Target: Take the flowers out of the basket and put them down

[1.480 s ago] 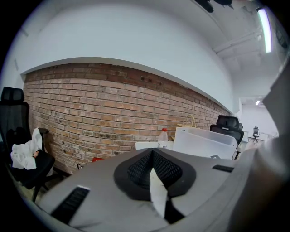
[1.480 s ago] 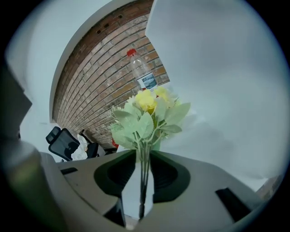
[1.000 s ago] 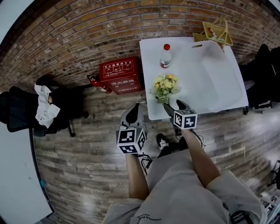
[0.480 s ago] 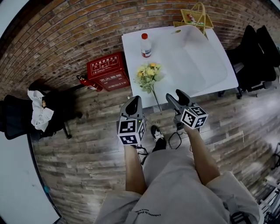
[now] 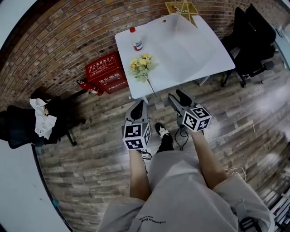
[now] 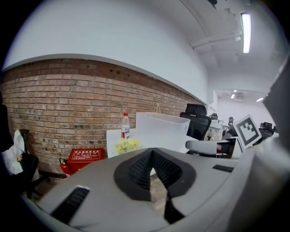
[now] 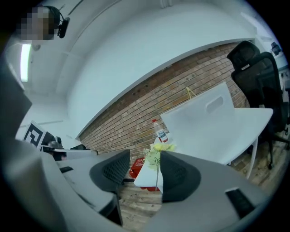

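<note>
Head view: unloading looks finished, with nothing left to do.
The left tool (image 5: 137, 108) is pressed closed and empty; the bunch of yellow flowers with green leaves (image 5: 141, 67) lies on the white table (image 5: 158, 77) by its left edge, thin stem poking over the near edge; the right tool (image 5: 177, 96), jaws closing, has nothing between them; the yellow wire basket (image 5: 180, 7) stands at the far edge.

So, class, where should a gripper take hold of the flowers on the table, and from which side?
Of the flowers, probably the bare stem: thin, straight, poking past the table edge nearest the person. Come from that side, jaws across it, sparing the blooms.
</note>
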